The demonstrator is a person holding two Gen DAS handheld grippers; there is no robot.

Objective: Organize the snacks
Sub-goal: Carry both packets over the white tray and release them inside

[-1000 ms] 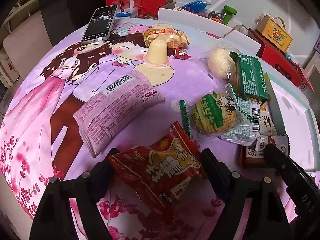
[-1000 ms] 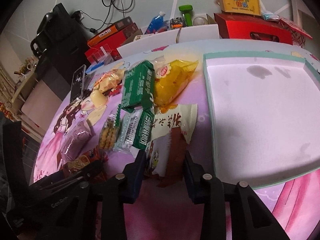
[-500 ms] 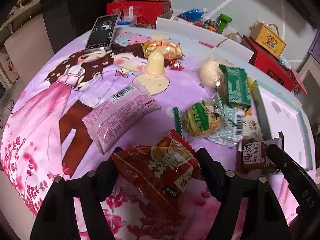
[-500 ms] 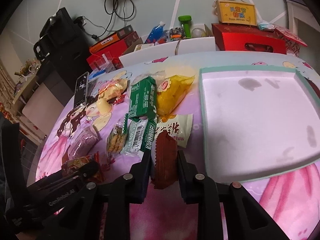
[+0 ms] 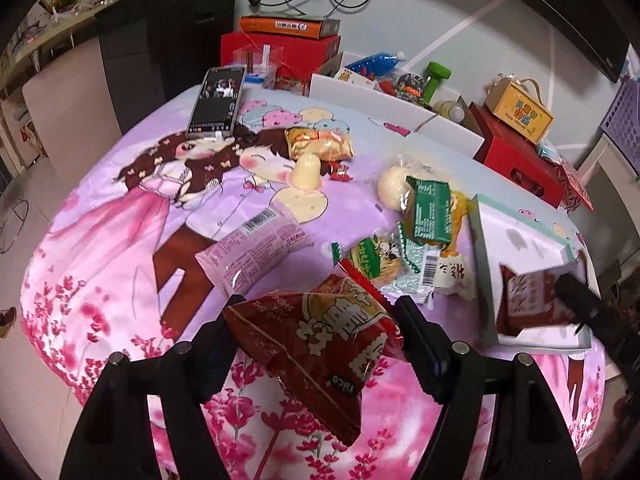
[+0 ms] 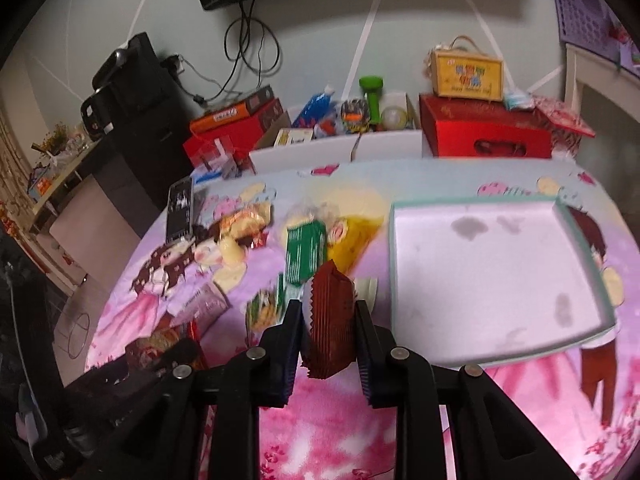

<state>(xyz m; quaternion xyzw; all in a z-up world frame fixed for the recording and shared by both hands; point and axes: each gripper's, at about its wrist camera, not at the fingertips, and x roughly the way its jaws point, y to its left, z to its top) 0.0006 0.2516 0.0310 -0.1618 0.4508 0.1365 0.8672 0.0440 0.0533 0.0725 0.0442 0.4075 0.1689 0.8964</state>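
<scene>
Item: left gripper [image 5: 316, 332] clamps red crinkly snack bag [image 5: 320, 344]; right gripper [image 6: 326, 322] pinches brown foil packet [image 6: 329, 320]. We should carry both level toward shallow white teal-rimmed tray [image 6: 592, 276], frame right.

We are in a home, in a room people live in. We see a round table [image 5: 120, 216] with a soft pink and purple cloth that has a cartoon girl on it. Snack packs [image 5: 256, 248] lie all over it, and a phone [image 5: 218, 102] lies near the far edge. Behind the table we see red gift boxes [image 6: 486, 132], a small yellow box with a handle [image 6: 466, 74], a green dumbbell [image 6: 372, 96] and cords hanging down the wall [image 6: 248, 52].
</scene>
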